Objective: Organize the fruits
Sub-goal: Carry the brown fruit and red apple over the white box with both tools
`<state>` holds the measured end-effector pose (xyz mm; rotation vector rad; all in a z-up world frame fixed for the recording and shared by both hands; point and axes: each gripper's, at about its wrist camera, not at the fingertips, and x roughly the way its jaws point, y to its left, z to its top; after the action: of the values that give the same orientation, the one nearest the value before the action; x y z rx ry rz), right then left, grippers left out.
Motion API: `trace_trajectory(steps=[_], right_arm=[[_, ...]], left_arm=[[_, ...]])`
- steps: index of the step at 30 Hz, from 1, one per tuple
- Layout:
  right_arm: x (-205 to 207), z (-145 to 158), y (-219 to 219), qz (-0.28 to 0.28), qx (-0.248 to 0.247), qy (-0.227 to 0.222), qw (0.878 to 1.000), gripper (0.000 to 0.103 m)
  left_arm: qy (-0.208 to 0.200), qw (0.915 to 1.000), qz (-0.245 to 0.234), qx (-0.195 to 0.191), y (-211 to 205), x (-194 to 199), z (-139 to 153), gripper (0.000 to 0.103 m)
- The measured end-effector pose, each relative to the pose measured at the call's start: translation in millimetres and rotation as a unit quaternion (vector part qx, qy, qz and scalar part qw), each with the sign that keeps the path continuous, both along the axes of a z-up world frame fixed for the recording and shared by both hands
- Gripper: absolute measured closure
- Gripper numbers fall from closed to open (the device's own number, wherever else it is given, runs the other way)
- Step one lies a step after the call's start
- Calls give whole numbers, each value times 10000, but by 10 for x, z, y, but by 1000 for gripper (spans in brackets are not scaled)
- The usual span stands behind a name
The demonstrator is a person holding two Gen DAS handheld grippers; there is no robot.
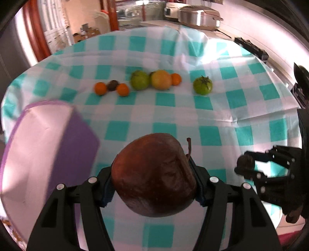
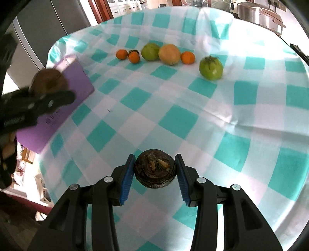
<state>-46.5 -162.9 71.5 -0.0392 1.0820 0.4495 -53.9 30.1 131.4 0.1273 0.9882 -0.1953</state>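
My left gripper is shut on a large dark red apple with a stem, held above the checked tablecloth beside a purple box. My right gripper is shut on a small dark round fruit; it also shows in the left wrist view at the right. The left gripper with the apple shows at the left of the right wrist view. A row of fruit lies farther back: small oranges, a green fruit, a yellow-orange fruit, and a green tomato-like fruit.
The teal and white checked cloth covers the round table. The purple box sits at the table's left edge. A metal cooker and other appliances stand on a counter behind. A dark small fruit lies among the oranges.
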Motion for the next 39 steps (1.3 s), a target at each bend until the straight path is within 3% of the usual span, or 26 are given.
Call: trace_trajectory(steps=[9,14,21,26,30,39], right_arm=[[248,649,720,209,165,-474,9985,62],[305,943,1595,583,21,-682,9960,62],[454,1109,2758,1026,-285,-742,9915,61],[688,879,3470,1178,-505,-193,9916,61],[920,530,3942,1212,-1027,441,9863,61],[1115,-68,4513,1417,-2317,1107,9560,61]], left_arm=[[-230,9987,434,110,749,-270,418,39],[-243,9978,604,81,1422,-379,533,39],[-6,9966,804,163,2245,-464,412,39],[481,9943,929,193,2754,-329,199,39],[1012,9905,863,339,2947,-117,-30,39],[1994,9774,602,358,3173,85,-526,39]])
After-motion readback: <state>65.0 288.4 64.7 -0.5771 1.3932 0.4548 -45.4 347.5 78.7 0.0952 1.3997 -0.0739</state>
